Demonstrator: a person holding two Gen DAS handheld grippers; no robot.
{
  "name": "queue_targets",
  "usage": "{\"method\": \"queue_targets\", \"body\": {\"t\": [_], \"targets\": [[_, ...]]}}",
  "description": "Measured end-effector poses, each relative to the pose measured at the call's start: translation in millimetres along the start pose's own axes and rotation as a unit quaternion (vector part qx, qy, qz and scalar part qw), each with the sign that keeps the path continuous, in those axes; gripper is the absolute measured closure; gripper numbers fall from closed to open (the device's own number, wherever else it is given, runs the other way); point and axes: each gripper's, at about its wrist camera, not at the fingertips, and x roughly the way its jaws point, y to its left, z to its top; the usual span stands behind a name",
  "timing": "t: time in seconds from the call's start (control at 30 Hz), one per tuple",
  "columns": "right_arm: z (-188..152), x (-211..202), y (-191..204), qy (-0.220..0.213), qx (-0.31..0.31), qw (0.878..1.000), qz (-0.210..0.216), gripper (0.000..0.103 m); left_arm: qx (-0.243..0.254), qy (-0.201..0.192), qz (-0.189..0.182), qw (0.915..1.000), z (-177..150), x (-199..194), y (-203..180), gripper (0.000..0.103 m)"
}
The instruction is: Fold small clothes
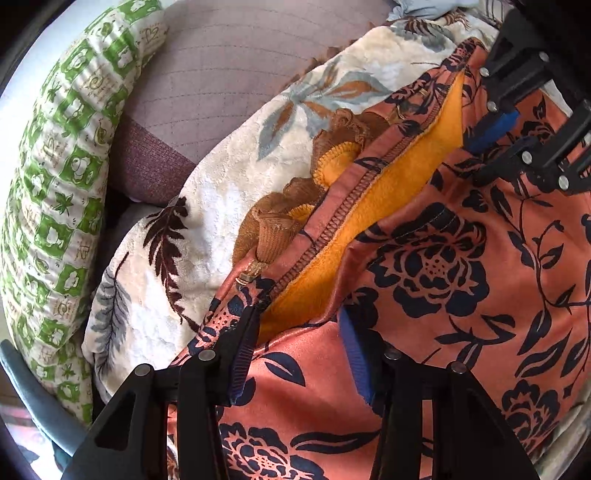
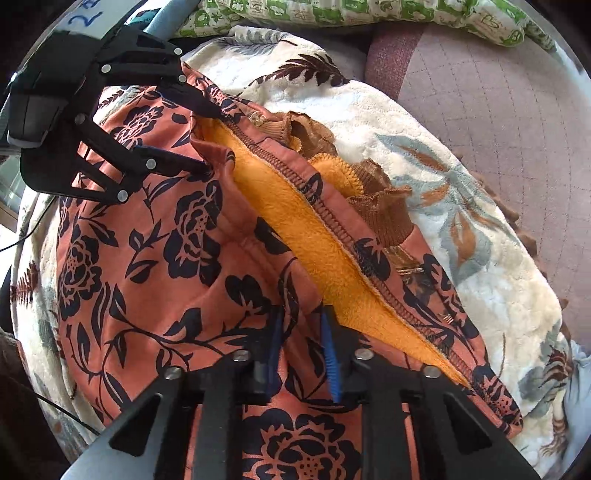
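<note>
A small salmon jacket [image 1: 443,266] [image 2: 155,258] with a black flower print, orange fleece lining [image 2: 295,221], a zip and a brown ribbed collar [image 1: 288,206] lies spread on a blanket. My left gripper [image 1: 301,325] [image 2: 207,138] points down at one end of the front opening. Its fingers stand apart, with a raised fold of the zip edge between them. At the other end, my right gripper [image 2: 301,325] [image 1: 487,136] has its blue pads close together, pinching a fold of the printed outer fabric beside the lining.
The jacket rests on a cream plush blanket [image 1: 207,192] [image 2: 424,155] with leaf patterns, over a mauve quilted mattress [image 1: 229,74] [image 2: 480,92]. A green-and-white patterned pillow [image 1: 55,203] [image 2: 332,11] lies along the far side. A grey bar [image 1: 33,398] runs past the pillow.
</note>
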Motion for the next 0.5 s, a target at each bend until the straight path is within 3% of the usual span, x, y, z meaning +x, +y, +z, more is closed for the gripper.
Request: {"method": "queue_targets", "body": {"t": [0.13, 0.3, 0.33, 0.37, 0.4, 0.5], "targets": [[-4, -7, 17, -0.005, -0.046, 0.998, -0.051, 0.097, -0.063, 0.005, 0.023, 0.9977, -5, -4, 29, 0.056], [-3, -21, -13, -0.049, 0.028, 0.994, -0.089, 0.097, -0.185, 0.008, 0.042, 0.9818, -32, -8, 79, 0.056], [-2, -16, -18, -0.043, 0.048, 0.995, -0.077, 0.096, -0.208, 0.015, 0.045, 0.977, -40, -7, 87, 0.056], [-1, -10, -19, -0.035, 0.054, 0.994, -0.089, 0.094, -0.232, 0.02, 0.04, 0.9716, -50, -8, 95, 0.056], [-1, -5, -15, -0.028, 0.051, 0.993, -0.103, 0.085, -0.256, 0.02, 0.027, 0.9661, -62, -10, 102, 0.056], [-12, -29, -17, -0.062, 0.092, 0.99, -0.091, 0.085, -0.315, 0.012, -0.029, 0.9485, -108, -21, 117, 0.057]]}}
